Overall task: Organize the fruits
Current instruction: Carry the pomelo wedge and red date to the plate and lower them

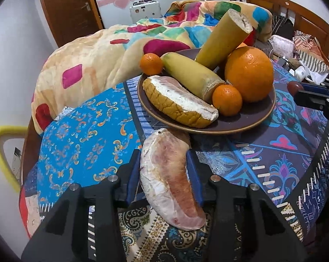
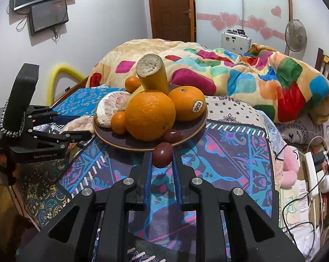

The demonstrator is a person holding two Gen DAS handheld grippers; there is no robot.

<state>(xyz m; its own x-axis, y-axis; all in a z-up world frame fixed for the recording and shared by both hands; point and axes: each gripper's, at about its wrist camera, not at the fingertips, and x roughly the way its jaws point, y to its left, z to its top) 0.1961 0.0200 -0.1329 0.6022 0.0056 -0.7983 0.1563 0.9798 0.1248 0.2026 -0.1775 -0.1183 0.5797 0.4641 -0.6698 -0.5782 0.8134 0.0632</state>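
A dark brown plate (image 1: 247, 120) on the patterned table holds a large orange (image 1: 249, 72), small tangerines (image 1: 226, 100), two yellow sugarcane pieces (image 1: 192, 74) and a pomelo wedge with peel (image 1: 177, 102). My left gripper (image 1: 164, 163) is shut on a peeled pomelo segment (image 1: 168, 179) just in front of the plate's near rim. My right gripper (image 2: 162, 155) is shut on a dark red jujube (image 2: 162, 154) at the plate's (image 2: 186, 137) near edge, where another jujube (image 2: 173, 135) lies beside the large orange (image 2: 150, 114). The left gripper shows at the left in the right wrist view (image 2: 77, 135).
A colourful blanket (image 2: 241, 76) is heaped on the bed behind the table. A blue patterned cloth (image 1: 81, 135) covers the table's left part. Cables, a power strip (image 2: 313, 174) and clutter lie to the right. A yellow chair frame (image 1: 2, 152) stands at the left.
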